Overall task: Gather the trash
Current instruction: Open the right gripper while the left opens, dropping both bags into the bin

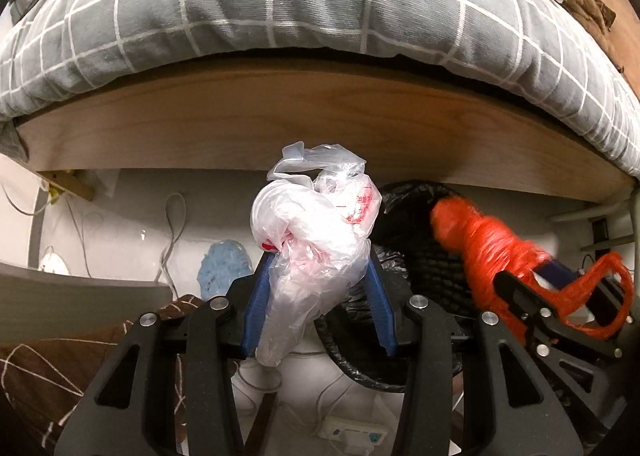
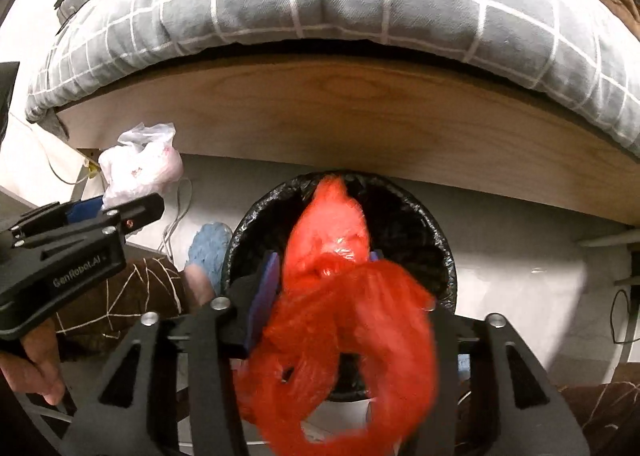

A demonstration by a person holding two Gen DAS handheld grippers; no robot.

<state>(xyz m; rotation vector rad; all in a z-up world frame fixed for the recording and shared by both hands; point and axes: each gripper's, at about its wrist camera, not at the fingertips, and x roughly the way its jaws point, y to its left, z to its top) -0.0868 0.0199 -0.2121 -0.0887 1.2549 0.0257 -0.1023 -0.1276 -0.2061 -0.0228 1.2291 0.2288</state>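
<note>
Left wrist: my left gripper (image 1: 318,256) clamped on white plastic bag (image 1: 312,252); bin (image 1: 416,252) lies ahead-right, off axis. Right wrist: my right gripper (image 2: 324,268) grasping red plastic bag (image 2: 340,296), directly over bin (image 2: 432,232); right hand nearer.

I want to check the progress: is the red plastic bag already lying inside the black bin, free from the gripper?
No: the red plastic bag is clamped in the right gripper, hanging above the black bin.
</note>
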